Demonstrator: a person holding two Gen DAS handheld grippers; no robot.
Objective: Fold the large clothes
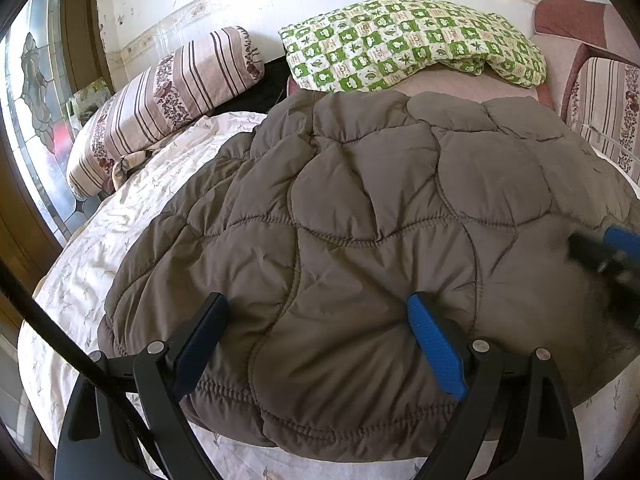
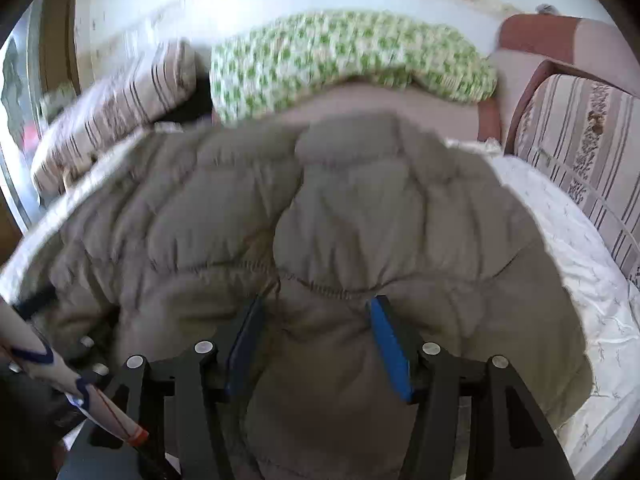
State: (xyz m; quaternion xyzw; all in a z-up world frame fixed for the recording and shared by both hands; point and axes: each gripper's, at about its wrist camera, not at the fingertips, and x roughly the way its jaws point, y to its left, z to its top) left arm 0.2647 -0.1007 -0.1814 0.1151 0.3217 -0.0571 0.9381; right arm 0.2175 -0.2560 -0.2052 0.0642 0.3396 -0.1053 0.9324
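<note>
A brown quilted puffer jacket [image 1: 360, 208] lies spread on the bed, and it fills the middle of the right wrist view [image 2: 320, 208] too. My left gripper [image 1: 316, 304] stands open over the jacket's near hem, its fingers wide apart with padded fabric bulging between them. At the right edge of the left wrist view my right gripper [image 1: 600, 252] shows as a blur on the jacket's right side. In its own blurred view the right gripper [image 2: 316, 308] has a thick bunch of jacket filling the gap between its blue pads [image 2: 390, 344].
A white leaf-print sheet [image 1: 120, 216] covers the bed. A striped bolster [image 1: 168, 96] lies at the back left and a green checked quilt [image 1: 408, 40] at the back. A striped cushion [image 2: 580, 152] stands on the right. A white sleeve [image 2: 32, 344] crosses the lower left.
</note>
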